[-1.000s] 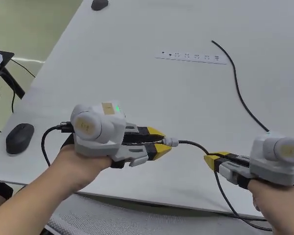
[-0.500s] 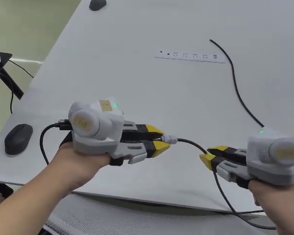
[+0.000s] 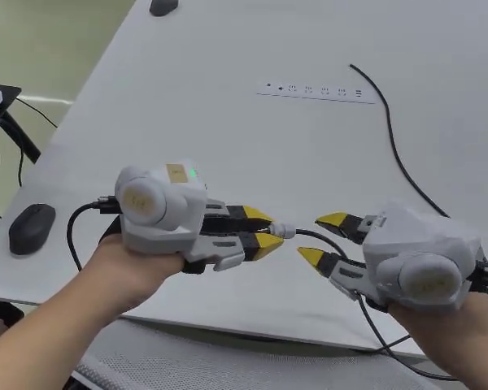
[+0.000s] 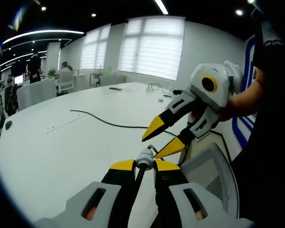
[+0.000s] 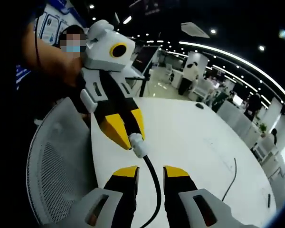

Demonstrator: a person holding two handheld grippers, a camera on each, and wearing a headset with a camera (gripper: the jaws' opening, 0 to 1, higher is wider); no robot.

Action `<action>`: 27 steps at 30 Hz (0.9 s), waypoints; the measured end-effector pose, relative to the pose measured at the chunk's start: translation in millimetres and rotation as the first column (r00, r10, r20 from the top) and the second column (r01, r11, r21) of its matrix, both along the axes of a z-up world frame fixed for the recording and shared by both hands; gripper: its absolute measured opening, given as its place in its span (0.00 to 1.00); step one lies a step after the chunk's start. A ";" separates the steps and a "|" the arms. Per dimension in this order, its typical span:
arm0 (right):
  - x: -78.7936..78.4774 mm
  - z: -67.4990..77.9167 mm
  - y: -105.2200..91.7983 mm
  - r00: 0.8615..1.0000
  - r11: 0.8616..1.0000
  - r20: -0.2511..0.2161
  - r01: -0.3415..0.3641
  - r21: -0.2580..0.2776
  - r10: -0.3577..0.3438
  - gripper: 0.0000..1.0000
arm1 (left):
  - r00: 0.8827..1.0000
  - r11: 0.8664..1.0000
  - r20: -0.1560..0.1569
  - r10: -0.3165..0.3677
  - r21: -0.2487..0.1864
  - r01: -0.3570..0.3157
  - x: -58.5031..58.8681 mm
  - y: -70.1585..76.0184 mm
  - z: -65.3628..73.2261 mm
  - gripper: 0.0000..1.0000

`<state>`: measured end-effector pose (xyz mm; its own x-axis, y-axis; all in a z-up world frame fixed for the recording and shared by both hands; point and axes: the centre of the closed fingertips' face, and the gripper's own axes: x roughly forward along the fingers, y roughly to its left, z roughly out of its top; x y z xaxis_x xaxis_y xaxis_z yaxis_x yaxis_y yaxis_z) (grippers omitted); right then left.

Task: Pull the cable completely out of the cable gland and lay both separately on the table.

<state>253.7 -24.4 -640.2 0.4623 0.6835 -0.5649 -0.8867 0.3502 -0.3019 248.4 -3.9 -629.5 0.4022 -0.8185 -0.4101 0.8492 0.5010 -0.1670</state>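
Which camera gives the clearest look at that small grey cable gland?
The right gripper view: the cable gland shows side-on, cable leaving it. The left gripper view shows it end-on between the jaws of the left hand-held gripper; the head view shows it small.

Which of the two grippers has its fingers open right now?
The right gripper: its yellow-tipped fingers stand apart on either side of the black cable, not clamping it. The left gripper is shut on the grey cable gland.
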 end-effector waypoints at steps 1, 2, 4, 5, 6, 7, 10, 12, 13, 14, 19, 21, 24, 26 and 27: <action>-1.0 -1.5 0.6 1.000 1.000 0.001 -0.006 -0.016 0.006 0.17 | 1.000 1.000 0.002 -0.001 0.000 0.001 -0.3 -0.2 0.3 0.15; -0.9 -1.4 2.0 1.000 1.000 0.005 -0.003 -0.018 0.003 0.17 | 1.000 1.000 0.003 -0.001 0.002 0.001 -0.6 -0.2 0.1 0.15; -1.0 0.6 3.9 1.000 1.000 0.014 -0.015 -0.017 0.015 0.15 | 1.000 1.000 0.001 -0.001 0.000 0.001 -0.9 -0.4 0.2 0.15; -0.7 0.4 4.0 1.000 1.000 0.018 -0.022 -0.020 0.022 0.13 | 1.000 1.000 0.003 -0.001 -0.001 0.001 -1.1 -0.4 0.3 0.15; -0.4 0.4 4.1 0.999 0.999 0.023 -0.026 -0.025 0.027 0.12 | 1.000 1.000 0.003 -0.002 0.000 0.002 -1.3 -0.4 0.2 0.15; 0.0 0.7 4.3 0.999 0.999 0.030 -0.031 -0.029 0.032 0.11 | 1.000 1.000 0.001 -0.002 -0.001 0.002 -1.6 -0.4 0.3 0.15; 0.4 -0.5 4.9 0.999 0.998 0.030 -0.038 -0.040 0.040 0.10 | 1.000 1.000 0.000 -0.005 -0.003 0.005 -2.6 -0.5 0.3 0.15; 0.1 -0.6 5.3 0.999 0.998 0.031 -0.041 -0.044 0.042 0.09 | 1.000 1.000 0.000 -0.006 -0.003 0.006 -2.9 -0.3 0.0 0.15; -0.6 -1.3 5.2 0.998 0.997 0.033 -0.044 -0.058 0.046 0.08 | 1.000 1.000 0.000 -0.006 -0.003 0.006 -3.0 -0.2 -0.2 0.15; -0.4 -0.7 5.5 0.998 0.997 0.043 -0.051 -0.063 0.053 0.07 | 1.000 1.000 -0.002 -0.007 -0.004 0.007 -3.4 -0.2 -0.3 0.15; -2.3 -3.0 8.0 0.997 0.996 0.042 -0.065 -0.068 0.068 0.02 | 1.000 1.000 0.000 -0.010 -0.007 0.010 -4.4 -1.3 0.2 0.15; -2.6 -3.7 8.3 0.997 0.996 0.035 -0.064 -0.067 0.066 0.02 | 1.000 1.000 0.003 -0.013 -0.001 0.013 -4.6 -1.1 -0.5 0.15; -2.2 -3.4 8.3 0.998 0.997 0.027 -0.058 -0.058 0.060 0.02 | 1.000 1.000 0.002 -0.013 -0.002 0.013 -4.8 -0.7 -0.5 0.15; -1.7 -3.6 8.1 0.998 0.997 0.020 -0.053 -0.050 0.054 0.02 | 1.000 1.000 0.002 -0.014 -0.003 0.014 -4.4 -0.6 -0.2 0.15; -1.6 -3.8 8.0 0.999 0.998 0.016 -0.049 -0.046 0.050 0.02 | 1.000 1.000 0.003 -0.014 -0.002 0.014 -4.2 -0.6 -0.2 0.15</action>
